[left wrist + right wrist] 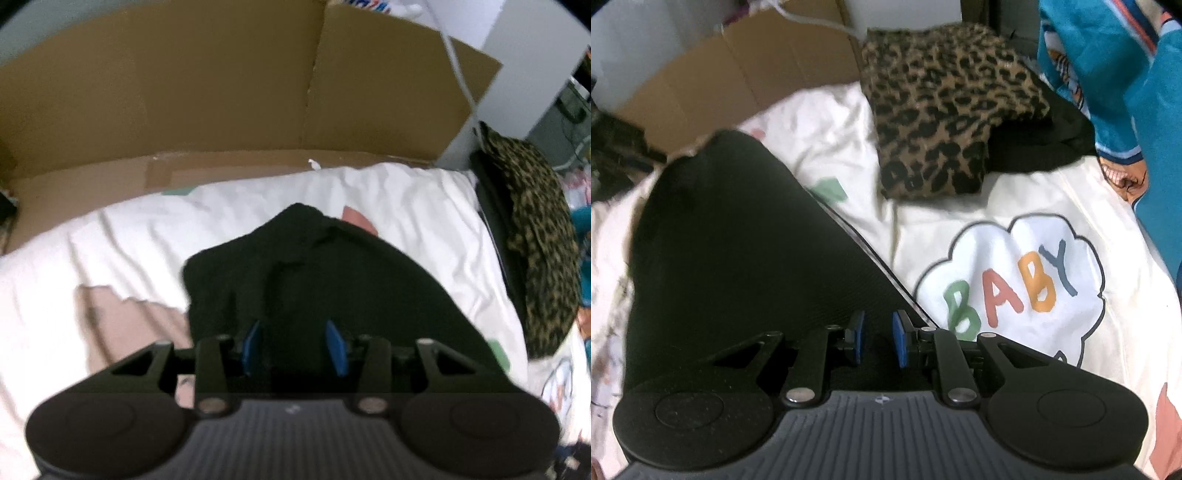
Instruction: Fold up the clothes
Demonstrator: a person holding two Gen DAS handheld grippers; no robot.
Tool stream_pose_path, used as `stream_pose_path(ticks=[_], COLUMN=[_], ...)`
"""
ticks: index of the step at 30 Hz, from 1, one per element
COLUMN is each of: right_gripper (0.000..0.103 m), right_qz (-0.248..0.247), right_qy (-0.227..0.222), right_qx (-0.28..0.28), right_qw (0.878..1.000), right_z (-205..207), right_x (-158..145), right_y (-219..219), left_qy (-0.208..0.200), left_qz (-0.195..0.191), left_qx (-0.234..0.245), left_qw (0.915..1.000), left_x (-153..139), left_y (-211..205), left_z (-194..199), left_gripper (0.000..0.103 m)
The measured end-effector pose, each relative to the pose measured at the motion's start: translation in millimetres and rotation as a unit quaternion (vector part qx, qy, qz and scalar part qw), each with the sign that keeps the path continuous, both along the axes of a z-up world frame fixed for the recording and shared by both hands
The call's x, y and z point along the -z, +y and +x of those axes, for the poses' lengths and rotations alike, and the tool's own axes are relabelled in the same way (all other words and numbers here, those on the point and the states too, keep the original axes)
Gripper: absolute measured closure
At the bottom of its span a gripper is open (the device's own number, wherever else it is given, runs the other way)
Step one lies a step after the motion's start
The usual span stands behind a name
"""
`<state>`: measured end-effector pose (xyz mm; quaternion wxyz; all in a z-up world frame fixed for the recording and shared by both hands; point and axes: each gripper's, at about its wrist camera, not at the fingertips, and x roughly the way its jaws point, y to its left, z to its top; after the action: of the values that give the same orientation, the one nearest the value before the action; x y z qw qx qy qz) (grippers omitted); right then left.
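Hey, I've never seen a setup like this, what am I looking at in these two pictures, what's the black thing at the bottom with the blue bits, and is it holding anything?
No robot here: a person holds a two-finger tool in each hand, and each tool has a wide-angle camera looking forward along its fingers. One picture comes from the left hand-held gripper, the other from the right hand-held gripper. The black shape at the bottom is the tool's body; the blue bits are its fingertips.

Both point at a black garment lying on a white bed cover printed with "BABY". In each view the garment's near edge runs between the blue tips, with a gap between them, but whether they are pinching it is unclear. Further back lie a folded leopard-print garment, a flattened cardboard box and a teal printed fabric.
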<state>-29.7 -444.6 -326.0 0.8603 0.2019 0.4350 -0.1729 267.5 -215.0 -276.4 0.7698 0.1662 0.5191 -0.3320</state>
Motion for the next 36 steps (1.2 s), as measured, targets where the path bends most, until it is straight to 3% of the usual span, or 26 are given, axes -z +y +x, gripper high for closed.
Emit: stream_pose_path(ticks=[5, 12, 15, 19, 27, 36], right_gripper=[0.079, 0.079, 0.079, 0.079, 0.079, 0.079], right_qz=[0.001, 0.014, 0.019, 0.022, 0.008, -0.006], right_qy=[-0.039, -0.03, -0.018, -0.002, 0.036, 0.047], right_qx=[0.002, -0.017, -0.008, -0.003, -0.002, 0.002], right_qw=[0.999, 0.999, 1.0, 1.0, 0.999, 0.999], right_z=[-2, 1, -2, -4, 1, -4], right_x=[-13, -2, 4, 13, 32, 32], right_y=[3, 9, 6, 6, 8, 7], left_qy=[-0.01, -0.004, -0.002, 0.021, 0.054, 0.066], left_qz=[0.001, -0.042, -0.061, -0.053, 0.0, 0.017], left_qx=[-0.007, 0.011, 0.012, 0.026, 0.034, 0.072], left_qw=[0.9999, 0.999, 0.998, 0.9981, 0.9979, 0.9951], left_x=[-27, -38, -27, -1, 60, 70], left_y=[26, 43, 44, 39, 35, 46], left_z=[-10, -27, -29, -36, -52, -91], left_gripper=[0.06, 0.059, 0.059, 0.059, 0.06, 0.056])
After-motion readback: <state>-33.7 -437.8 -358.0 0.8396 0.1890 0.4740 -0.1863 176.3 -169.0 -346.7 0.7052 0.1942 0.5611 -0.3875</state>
